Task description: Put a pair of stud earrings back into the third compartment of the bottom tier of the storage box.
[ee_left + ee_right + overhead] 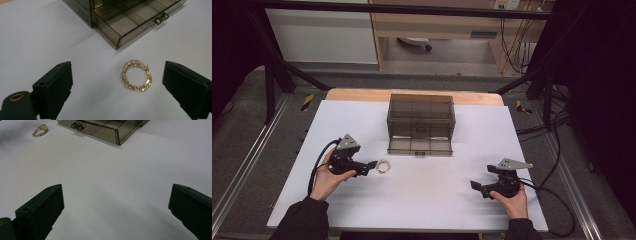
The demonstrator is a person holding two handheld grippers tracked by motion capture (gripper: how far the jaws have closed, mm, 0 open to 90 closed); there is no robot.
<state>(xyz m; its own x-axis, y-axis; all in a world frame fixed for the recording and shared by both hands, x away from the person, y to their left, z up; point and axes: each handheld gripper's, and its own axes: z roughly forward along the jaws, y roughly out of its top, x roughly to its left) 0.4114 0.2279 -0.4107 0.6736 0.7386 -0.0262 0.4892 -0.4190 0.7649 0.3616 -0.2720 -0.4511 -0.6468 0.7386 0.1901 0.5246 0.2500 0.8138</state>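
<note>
A gold sparkly bracelet (383, 166) lies flat on the white table, coiled in a ring (136, 75), and shows small at the far left of the right gripper view (40, 130). My left gripper (373, 164) is open just left of it, its jaws wide apart with the bracelet a little ahead between them (117, 90). A smoky transparent drawer box (421, 119) stands behind, its bottom drawer (420, 145) pulled out, showing empty compartments (127, 21). My right gripper (474, 186) is open over bare table at the front right (116, 210), holding nothing.
The white table sheet (362, 200) has free room in the middle and front. A wooden table edge (357, 94) runs behind the box. Black frame bars (272, 65) and cables (557, 165) flank the table.
</note>
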